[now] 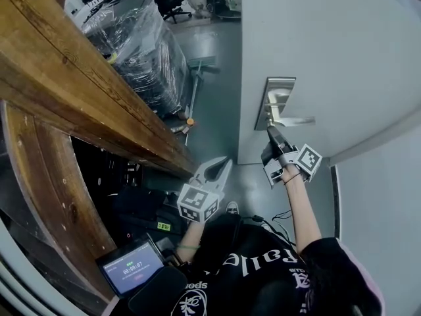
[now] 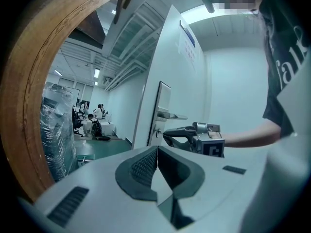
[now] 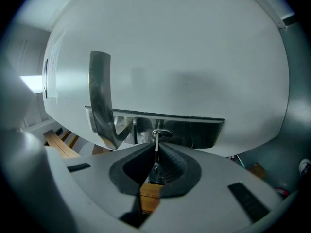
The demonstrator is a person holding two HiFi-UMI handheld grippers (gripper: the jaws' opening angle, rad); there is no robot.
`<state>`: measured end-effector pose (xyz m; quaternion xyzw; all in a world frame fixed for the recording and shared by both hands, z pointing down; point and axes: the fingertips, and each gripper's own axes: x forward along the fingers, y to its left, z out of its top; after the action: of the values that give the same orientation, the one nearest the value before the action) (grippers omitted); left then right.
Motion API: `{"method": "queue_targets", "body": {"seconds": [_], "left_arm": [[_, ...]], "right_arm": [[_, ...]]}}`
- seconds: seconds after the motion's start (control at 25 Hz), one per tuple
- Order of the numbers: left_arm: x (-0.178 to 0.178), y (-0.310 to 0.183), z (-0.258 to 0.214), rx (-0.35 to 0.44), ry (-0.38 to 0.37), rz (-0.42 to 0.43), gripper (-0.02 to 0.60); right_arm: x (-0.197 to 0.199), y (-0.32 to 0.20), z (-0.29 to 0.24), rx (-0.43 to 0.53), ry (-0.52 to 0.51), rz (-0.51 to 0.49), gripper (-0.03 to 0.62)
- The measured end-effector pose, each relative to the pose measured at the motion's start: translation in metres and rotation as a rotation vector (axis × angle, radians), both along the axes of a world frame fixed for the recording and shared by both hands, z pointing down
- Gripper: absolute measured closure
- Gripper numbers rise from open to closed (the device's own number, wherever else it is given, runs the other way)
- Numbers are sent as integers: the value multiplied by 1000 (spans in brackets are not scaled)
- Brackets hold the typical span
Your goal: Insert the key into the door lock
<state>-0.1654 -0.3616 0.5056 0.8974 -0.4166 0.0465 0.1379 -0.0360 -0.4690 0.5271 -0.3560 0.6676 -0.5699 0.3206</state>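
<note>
Grips key point(image 3: 155, 165) in right tongs point(image 3: 155, 147), blade aimed straight at keyhole point(image 3: 162, 133) under lever handle point(image 3: 100, 96), tip at slot, lined up for insertion. Holds left tongs point(image 2: 156, 154) pressed together, empty, low, well clear of door point(image 2: 170, 67).

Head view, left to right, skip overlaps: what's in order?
tablet → left tool → right tool, shut on the key
</note>
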Motion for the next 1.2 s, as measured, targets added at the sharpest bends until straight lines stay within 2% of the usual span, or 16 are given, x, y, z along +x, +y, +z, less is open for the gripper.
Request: {"method": "queue_targets", "body": {"seconds": [0.24,0.52,0.68,0.8,1.04,1.2], "left_arm": [[5,4,-2,10,-6,6,577],[10,8,-11,16,-7,-4,577],[16,15,-16,20,0,-31,577],[23,26,-21,25,21,-62,577],[55,63,-24,31,49,-110,577],[83,98,-25,21,63,-152,577]], "right_arm": [[-2,-6,-1,33,63,-1,557],[0,6,-6,83,357,-49,542],[-4,38,-3,133,536,-134,542],[-2,68,-5,183,627,-183,542],[14,136,-15,293,735,-269,542],[34,178,-16,311,740,-320,542]]}}
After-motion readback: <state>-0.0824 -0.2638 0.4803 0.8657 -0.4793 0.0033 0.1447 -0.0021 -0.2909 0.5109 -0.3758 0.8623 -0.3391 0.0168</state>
